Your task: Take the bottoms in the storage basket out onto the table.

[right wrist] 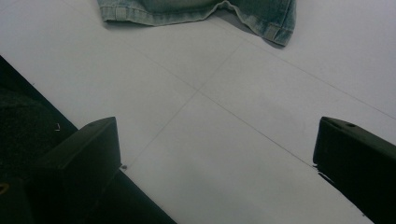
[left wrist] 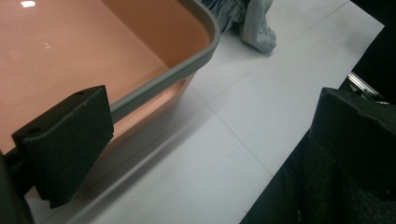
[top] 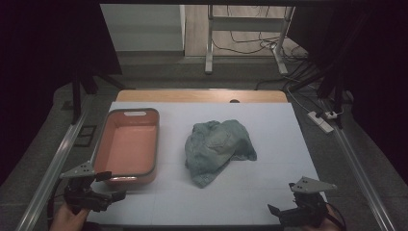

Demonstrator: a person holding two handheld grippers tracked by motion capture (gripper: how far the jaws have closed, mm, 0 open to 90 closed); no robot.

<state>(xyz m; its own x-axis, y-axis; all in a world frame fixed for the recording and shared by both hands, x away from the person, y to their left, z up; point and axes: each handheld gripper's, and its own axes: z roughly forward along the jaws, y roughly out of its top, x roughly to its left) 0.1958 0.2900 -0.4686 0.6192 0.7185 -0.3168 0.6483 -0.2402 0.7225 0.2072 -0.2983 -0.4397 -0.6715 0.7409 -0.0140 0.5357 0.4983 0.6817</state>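
A crumpled, faded blue denim garment [top: 217, 150] is seen in the high view lying in a heap near the middle of the white-covered bench [top: 269, 187]. It is flanked on its left by a salmon-pink rectangular plastic tub with a grey rim [top: 129, 144], from which it is set a little apart. The tub's inside is seen bare.

The left tongs [top: 111, 185] are held at the near left corner of the bench, just beside the near end of the tub. The garment lies well apart from them, farther across the bench and to their right. In the left gripper view the jaws are seen spread wide, with nothing between them but the white bench surface and the tub's rounded near corner [left wrist: 196, 60]; one jaw stands just in front of the grey rim, though contact cannot be told. A tip of the denim [left wrist: 254, 28] is seen at the top of that view.

The right tongs [top: 281, 204] are held at the near right corner of the bench, near its front edge. The garment lies ahead of them and to their left, clearly apart. In the right gripper view the jaws are parted widely over bare white surface, nothing being gripped or touched, and the hemmed edge of the denim [right wrist: 205, 11] is seen across the top.
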